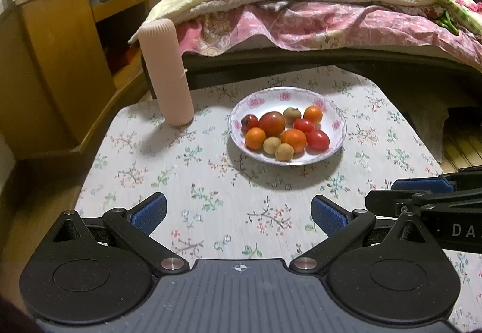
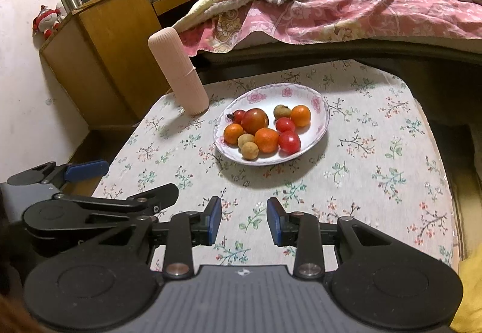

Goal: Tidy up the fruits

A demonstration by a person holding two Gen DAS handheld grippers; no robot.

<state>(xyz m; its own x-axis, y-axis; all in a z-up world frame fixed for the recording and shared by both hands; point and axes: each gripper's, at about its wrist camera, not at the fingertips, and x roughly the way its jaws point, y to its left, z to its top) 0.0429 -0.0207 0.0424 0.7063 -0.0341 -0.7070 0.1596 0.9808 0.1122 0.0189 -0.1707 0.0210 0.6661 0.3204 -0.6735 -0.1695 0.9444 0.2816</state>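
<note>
Closest to the camera, the left gripper (image 1: 238, 214) had its jaws spread wide, blue ribbed pads (image 1: 149, 212) well apart, with nothing but tablecloth between them. The right gripper (image 2: 244, 221) was a lot narrower, its blue pads facing each other across a small gap, also empty and not touching anything. Both hovered over the near edge of the table (image 2: 376, 197), side by side, and each one poked into the other's view. The bodies were matte black plastic with round hubs and a ridged grey plate in the middle.

The table wore a pale cloth printed with little flower sprigs and twigs. Further in, about the middle of the table, sat a shallow white plate (image 1: 259, 101) with pink blossoms round the rim, and all the fruits (image 1: 284, 131) were piled in it: small glossy red tomatoes, orange round ones, a few dull tan ones. Just left of the plate and behind it stood a tall ribbed pink cylinder (image 1: 167, 70), upright and apart from the plate.

Past the table were a bed (image 1: 331, 10) under a rumpled pink floral quilt and a wooden cabinet (image 2: 99, 40) on the left.
</note>
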